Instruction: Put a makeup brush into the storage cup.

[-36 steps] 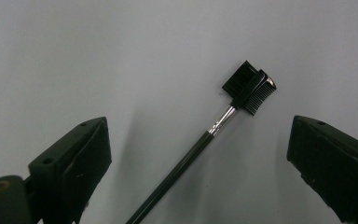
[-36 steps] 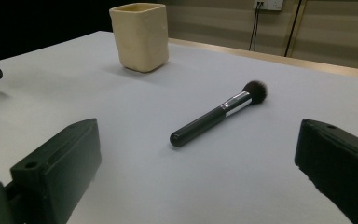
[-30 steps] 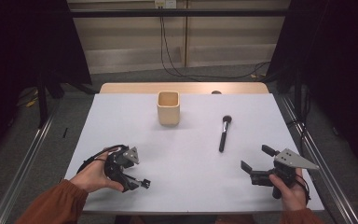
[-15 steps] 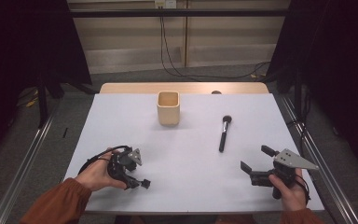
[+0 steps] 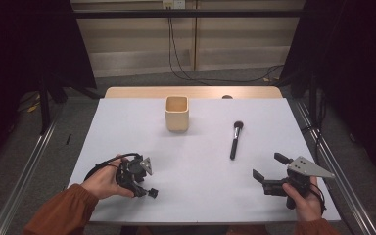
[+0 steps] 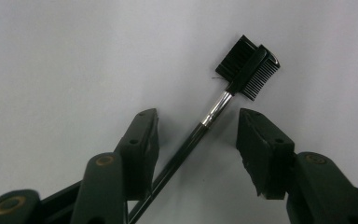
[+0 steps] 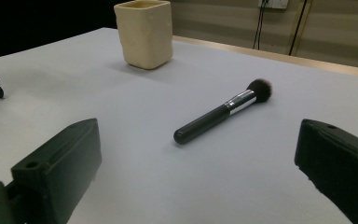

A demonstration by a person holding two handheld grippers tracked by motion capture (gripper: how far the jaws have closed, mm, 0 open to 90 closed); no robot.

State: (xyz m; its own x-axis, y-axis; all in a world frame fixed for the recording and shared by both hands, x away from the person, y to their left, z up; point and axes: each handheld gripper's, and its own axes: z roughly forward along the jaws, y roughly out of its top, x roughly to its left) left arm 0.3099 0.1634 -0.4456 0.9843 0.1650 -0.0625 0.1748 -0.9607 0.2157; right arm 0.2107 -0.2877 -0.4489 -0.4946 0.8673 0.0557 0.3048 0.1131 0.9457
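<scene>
A small black brow comb (image 6: 249,70) with a thin black handle lies on the white table (image 5: 200,161). Its head (image 5: 152,193) pokes out past my left gripper (image 5: 139,182) near the front left. In the left gripper view the handle runs between the jaws of my left gripper (image 6: 198,135). Those jaws have just been closing, and a gap still shows on the right side. My right gripper (image 5: 268,165) rests open at the front right, aimed at a black powder brush (image 7: 223,112) lying further out (image 5: 234,139).
A cream square cup (image 5: 177,113) stands upright at the back middle of the table, also in the right gripper view (image 7: 144,32). Dark curtains flank both sides, and metal rails run along the table's left and right edges.
The left gripper's jaws look narrower around the comb's handle, and the left hand has barely shifted. The right gripper, powder brush and cup have not moved.
</scene>
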